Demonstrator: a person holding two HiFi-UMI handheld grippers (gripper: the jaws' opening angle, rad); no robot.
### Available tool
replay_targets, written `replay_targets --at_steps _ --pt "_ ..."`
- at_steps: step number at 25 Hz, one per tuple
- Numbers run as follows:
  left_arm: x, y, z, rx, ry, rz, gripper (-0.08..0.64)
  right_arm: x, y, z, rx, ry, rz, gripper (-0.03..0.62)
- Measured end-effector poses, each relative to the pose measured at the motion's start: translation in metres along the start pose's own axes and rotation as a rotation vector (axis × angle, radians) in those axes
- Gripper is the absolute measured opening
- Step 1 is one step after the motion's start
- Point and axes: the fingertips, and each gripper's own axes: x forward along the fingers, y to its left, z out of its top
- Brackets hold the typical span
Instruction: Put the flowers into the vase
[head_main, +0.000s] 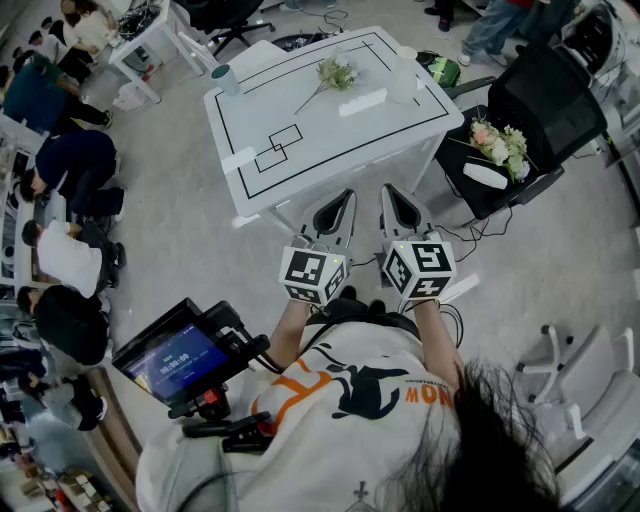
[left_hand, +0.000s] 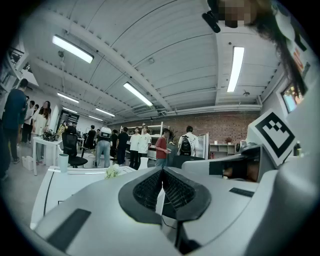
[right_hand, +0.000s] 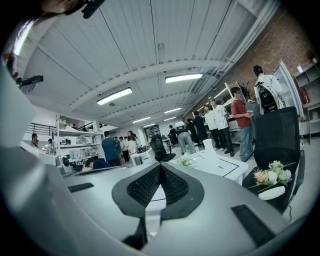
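- The person is holding the left gripper (head_main: 346, 197) and the right gripper (head_main: 388, 192) side by side in front of the body, just short of the near edge of the white table (head_main: 300, 120). This looks like a ready stance and not a reach.
- Both pairs of tongs are pressed together with nothing between them, as each gripper view shows. Neither is carrying anything, so the task appears not to have begun.
- Both grippers are pointing roughly level towards the table, which is putting the work area straight ahead of their cameras.
- A small sprig of flowers (head_main: 336, 72) is lying flat on the far half of the table, its stem trailing towards the near-left. Lying down like that, the stem is probably offering the easiest place to pinch.
- The white vase (head_main: 404, 78) is standing upright near the table's far right corner, near the sprig but apart from it, so the carry should be short.
- A second bunch, the pink and white bouquet (head_main: 500, 143), is resting on the black chair (head_main: 560, 100) to the right of the table, likely waiting as spare stock.
- Judging by the gap, the person is needing to step or lean forward, since sprig and vase are both sitting well apart from the tongs.
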Motion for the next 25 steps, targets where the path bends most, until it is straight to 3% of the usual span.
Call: replay_targets --at_steps 25 --pt "0.021 -0.035 -0.012 -0.008 0.018 0.013 0.011 -0.014 -0.031 0.0 -0.021 0.002 0.031 0.012"
